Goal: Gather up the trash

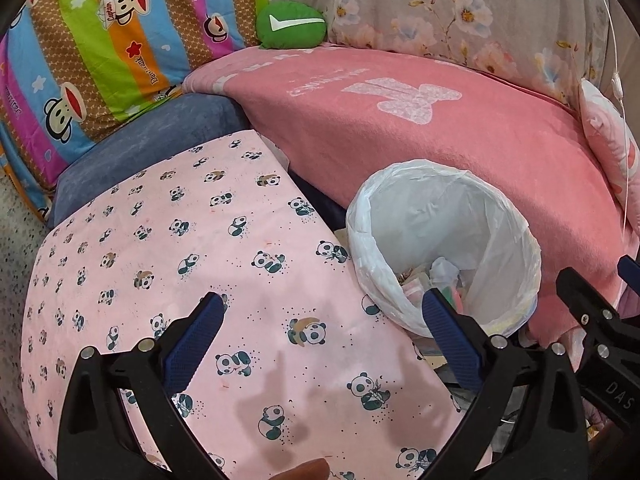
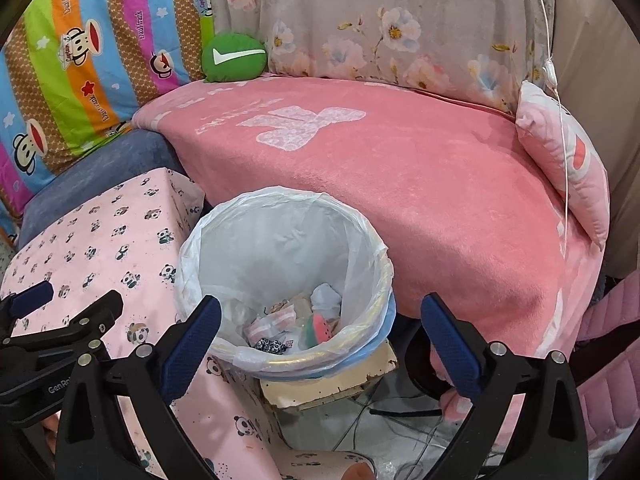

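Observation:
A round bin lined with a white plastic bag [image 1: 444,216] [image 2: 280,248] stands between the panda-print table and the pink-covered sofa. Several pieces of trash [image 2: 296,320] [image 1: 440,276] lie in its bottom: wrappers, white tissue, a watermelon-print scrap. My left gripper [image 1: 320,308] is open over the panda cloth, nothing between its blue pads, its right finger beside the bin's near rim. My right gripper [image 2: 320,312] is open above the bin's near side, with nothing held. Each gripper shows at the edge of the other's view: the right gripper [image 1: 600,312], the left gripper [image 2: 68,308].
A table under a pink panda-print cloth [image 1: 192,264] [image 2: 100,240] fills the left. The sofa carries a pink blanket [image 2: 400,184], a green round cushion [image 2: 234,56], a striped cartoon cushion [image 1: 100,40] and a small pink pillow [image 2: 564,152]. A worn cream stool [image 2: 332,376] and cables lie under the bin.

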`<state>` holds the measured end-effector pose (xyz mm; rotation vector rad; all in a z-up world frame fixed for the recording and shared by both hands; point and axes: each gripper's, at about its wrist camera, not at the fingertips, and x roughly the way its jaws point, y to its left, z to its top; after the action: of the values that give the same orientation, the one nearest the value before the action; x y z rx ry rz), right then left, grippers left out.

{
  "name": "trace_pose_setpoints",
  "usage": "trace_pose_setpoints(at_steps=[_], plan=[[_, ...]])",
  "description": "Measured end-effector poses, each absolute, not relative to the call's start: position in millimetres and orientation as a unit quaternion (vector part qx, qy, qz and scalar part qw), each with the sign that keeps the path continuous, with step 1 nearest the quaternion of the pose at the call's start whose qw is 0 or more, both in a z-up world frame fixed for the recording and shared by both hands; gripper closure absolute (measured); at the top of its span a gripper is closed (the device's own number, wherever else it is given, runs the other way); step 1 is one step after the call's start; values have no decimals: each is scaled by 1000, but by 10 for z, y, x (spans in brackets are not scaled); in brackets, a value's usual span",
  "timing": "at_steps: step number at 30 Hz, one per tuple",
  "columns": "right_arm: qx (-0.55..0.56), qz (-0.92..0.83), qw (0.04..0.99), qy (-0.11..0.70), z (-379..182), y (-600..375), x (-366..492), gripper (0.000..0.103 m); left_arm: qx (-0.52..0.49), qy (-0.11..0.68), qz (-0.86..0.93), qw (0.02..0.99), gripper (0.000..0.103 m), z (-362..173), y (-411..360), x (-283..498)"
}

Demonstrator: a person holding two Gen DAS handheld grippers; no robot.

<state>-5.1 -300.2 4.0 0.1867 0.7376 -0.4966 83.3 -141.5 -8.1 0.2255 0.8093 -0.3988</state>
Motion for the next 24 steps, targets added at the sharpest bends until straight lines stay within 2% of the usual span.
trace_pose_setpoints(at_steps=[24], plan=[[40,-246,889,383,70,-2925,-159,7,104,409,-160,892,8,-120,-1420,776]])
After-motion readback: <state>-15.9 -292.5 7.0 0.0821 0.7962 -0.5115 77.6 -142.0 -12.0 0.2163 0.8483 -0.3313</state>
